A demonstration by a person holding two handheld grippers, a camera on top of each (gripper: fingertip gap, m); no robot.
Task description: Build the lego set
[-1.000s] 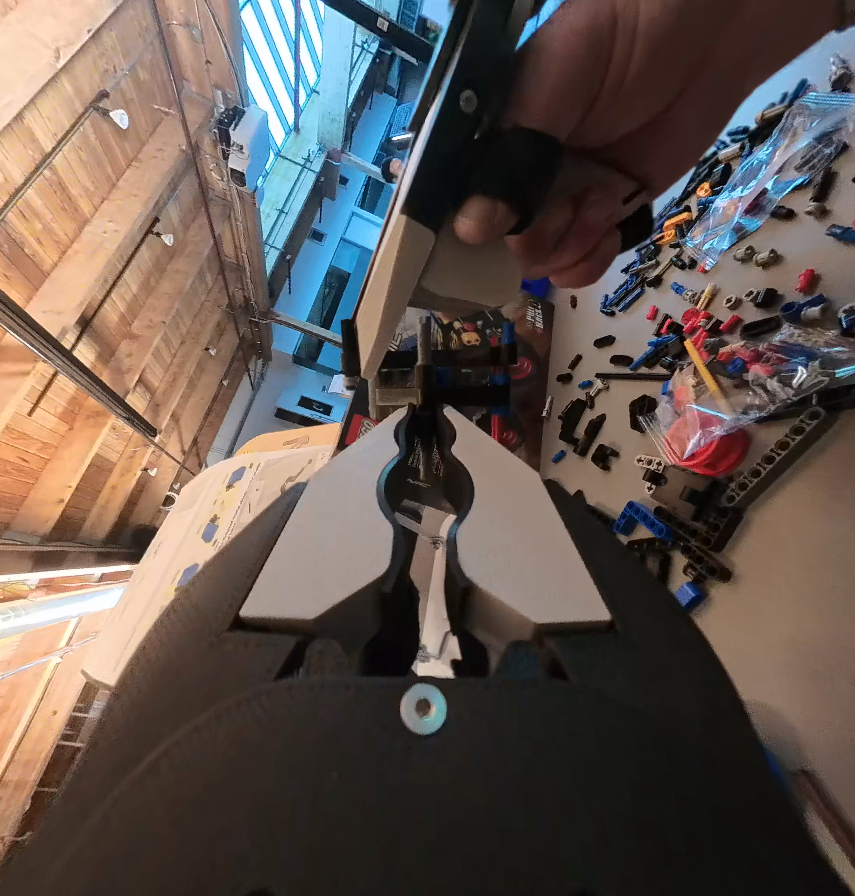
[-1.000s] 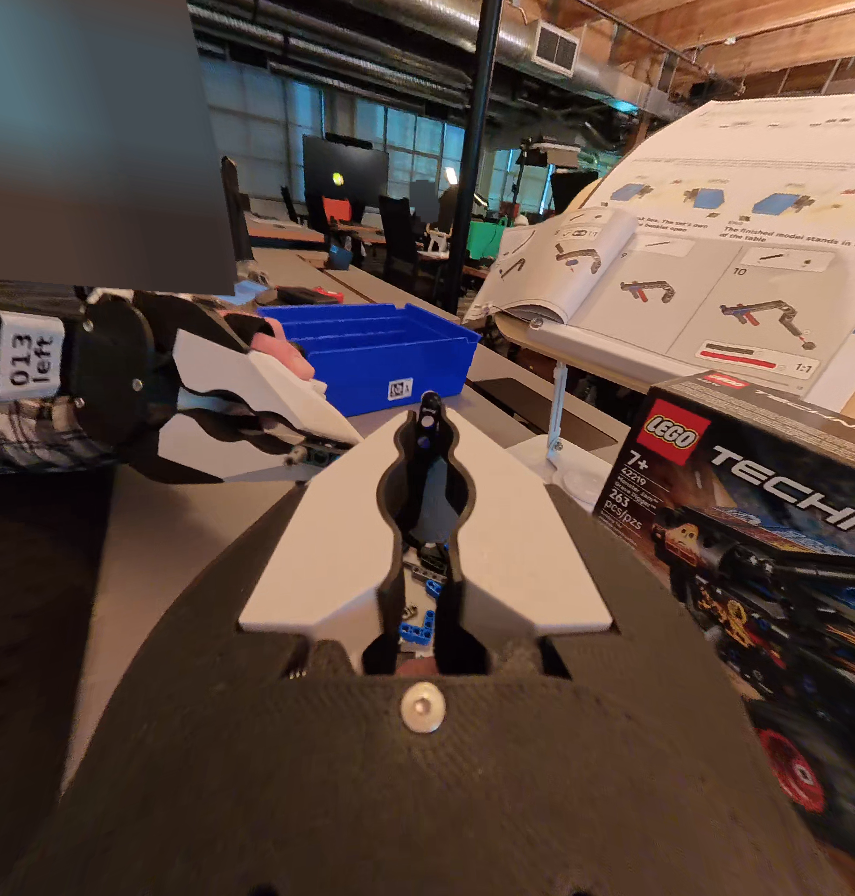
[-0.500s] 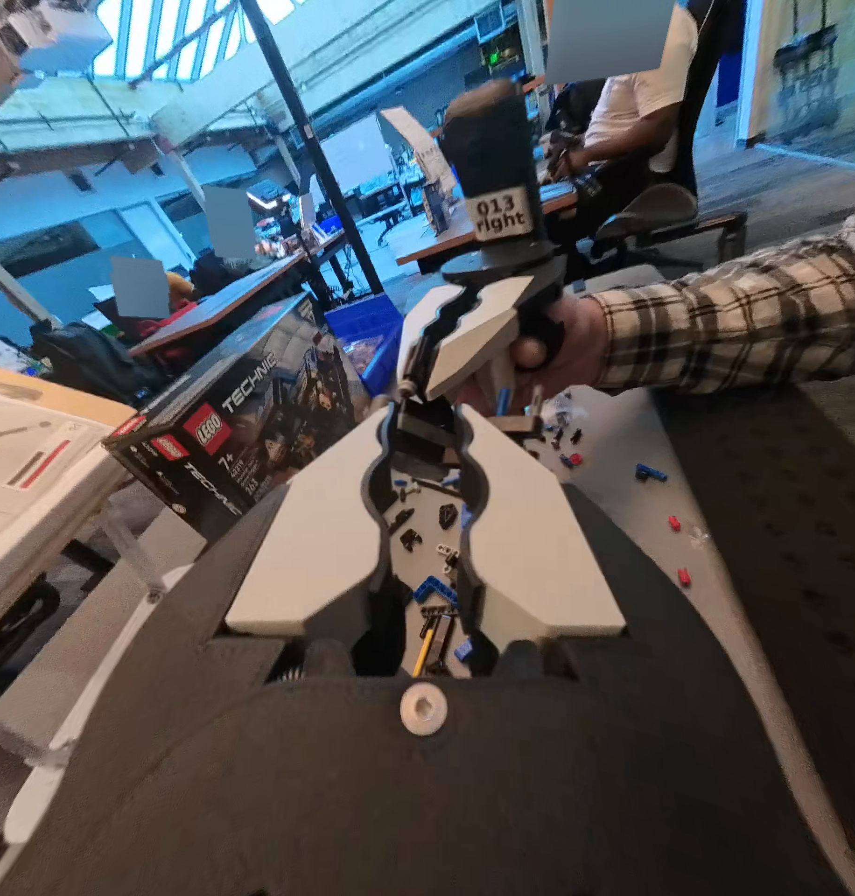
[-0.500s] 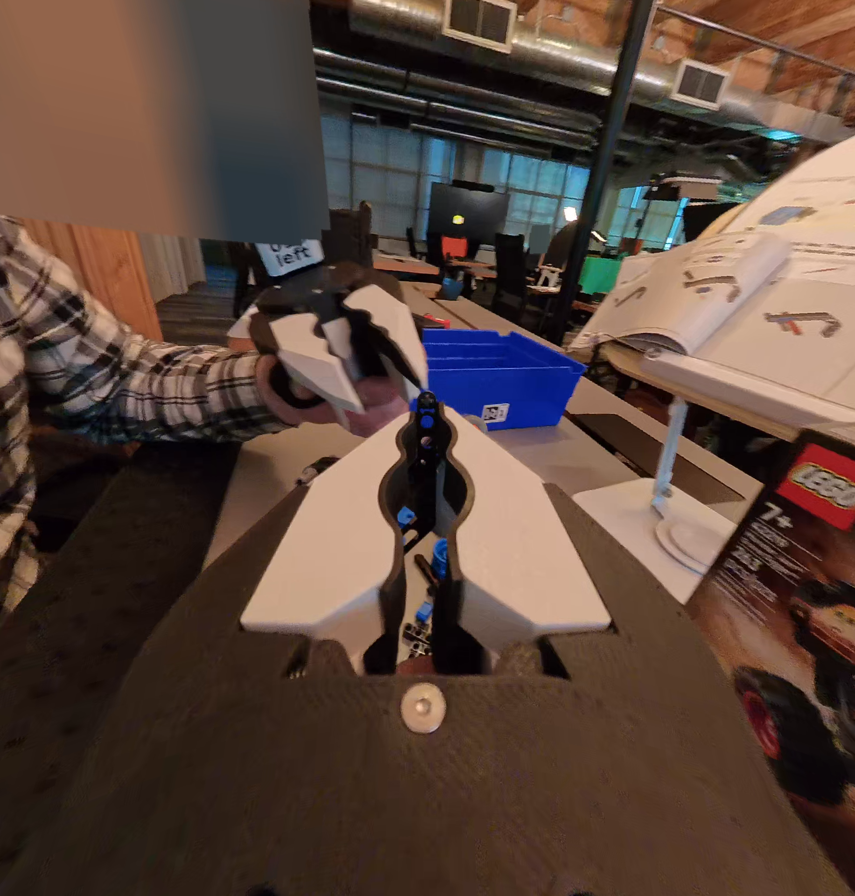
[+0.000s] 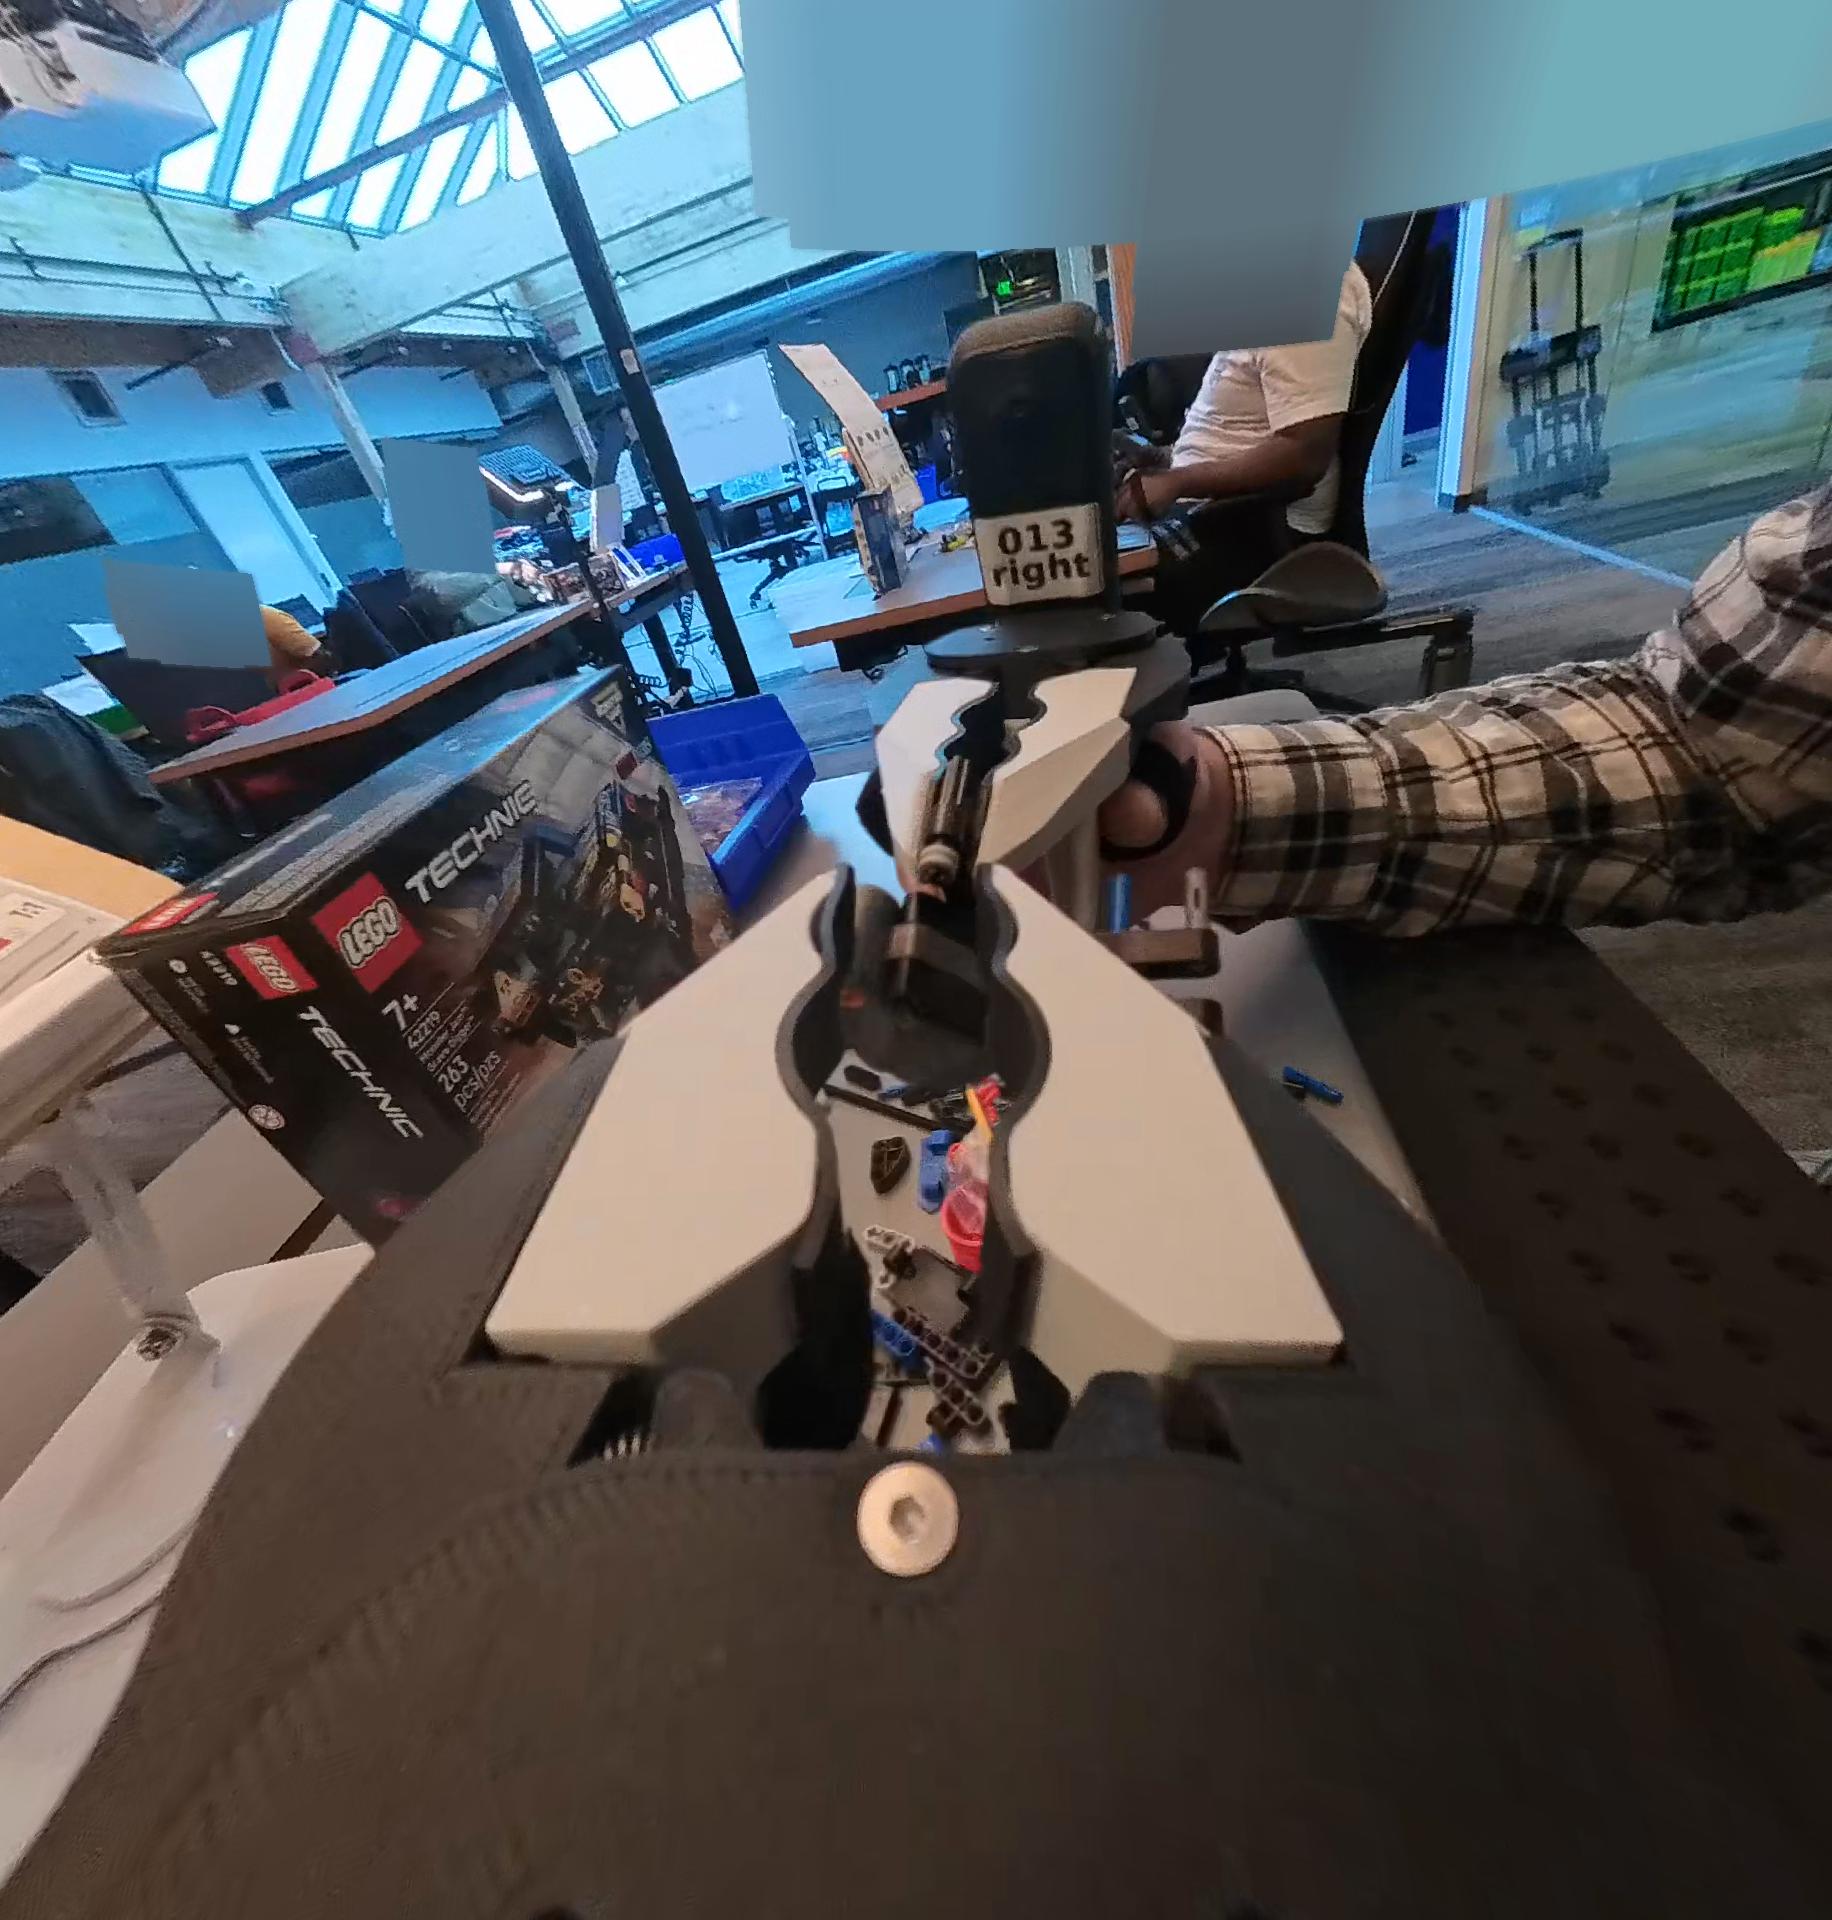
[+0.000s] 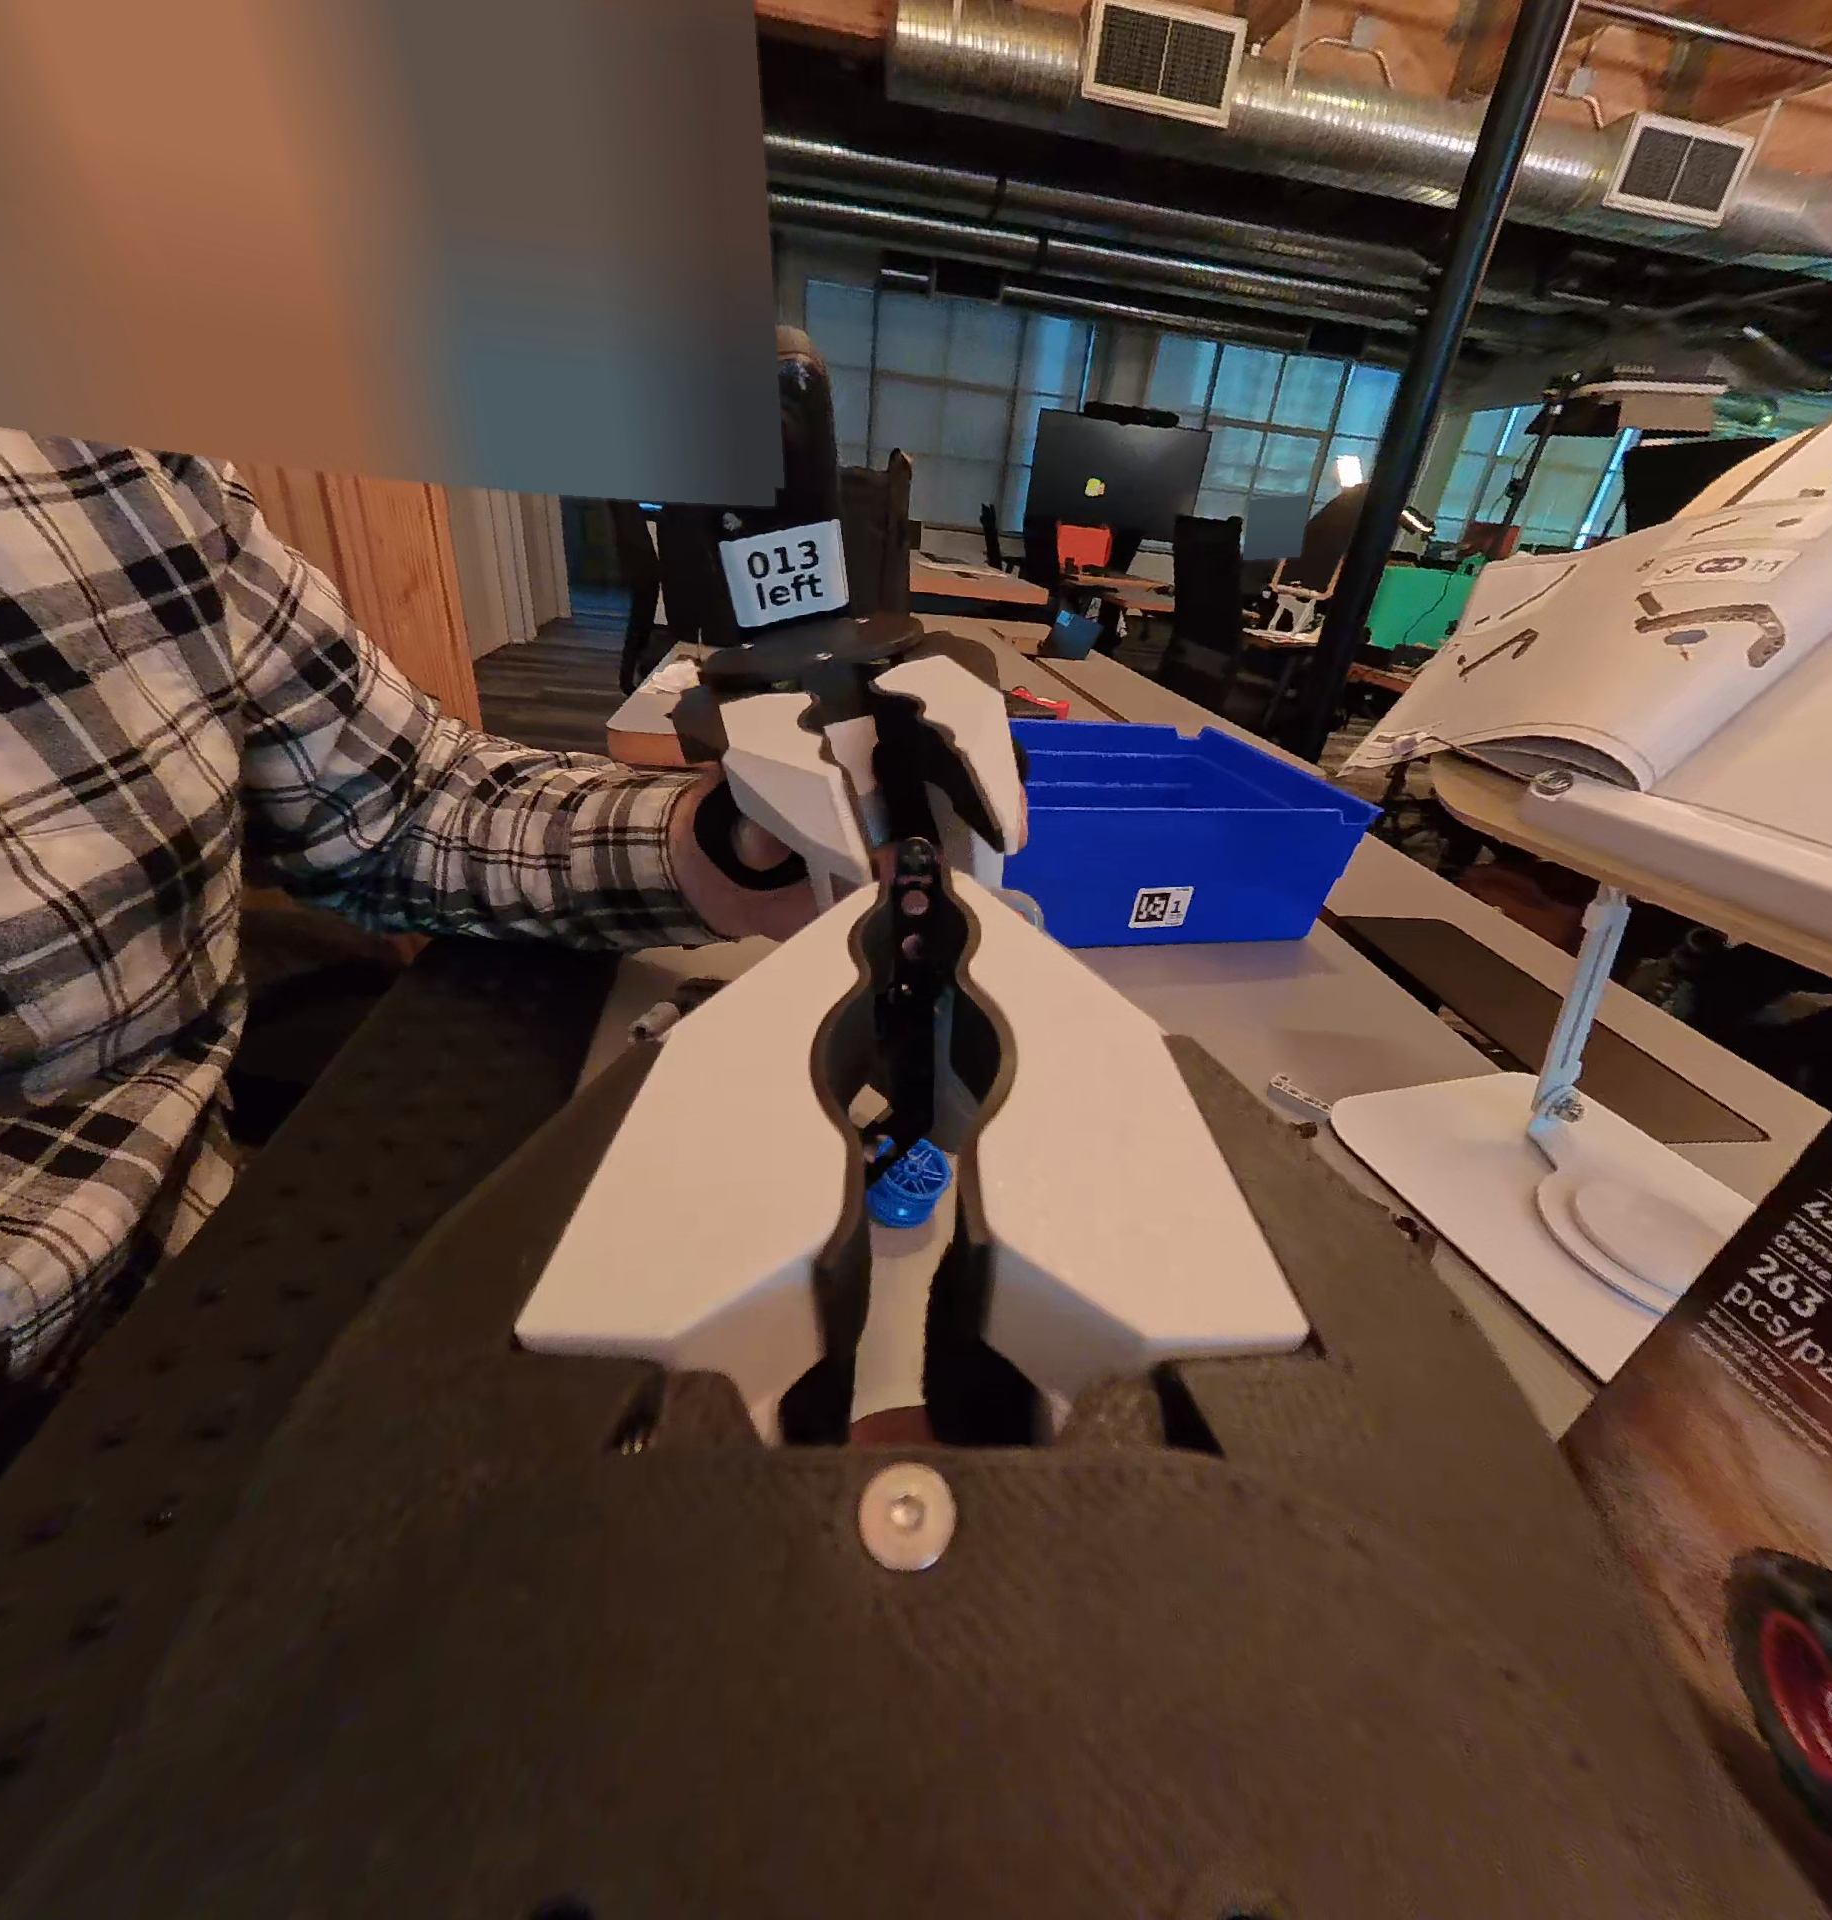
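The right gripper (image 6: 907,914) clamps a black lego beam (image 6: 912,997), its long axis running forward out past the fingertips. Dead ahead, tip to tip, the left gripper (image 5: 907,935) is clenched on a dark lego piece (image 5: 933,982).

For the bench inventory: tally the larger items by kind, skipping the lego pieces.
Hand-held grippers: 2 (left, right)
Lego set box: 1
Blue bin: 1
Instruction booklet: 1
White booklet stand: 1
Total: 6
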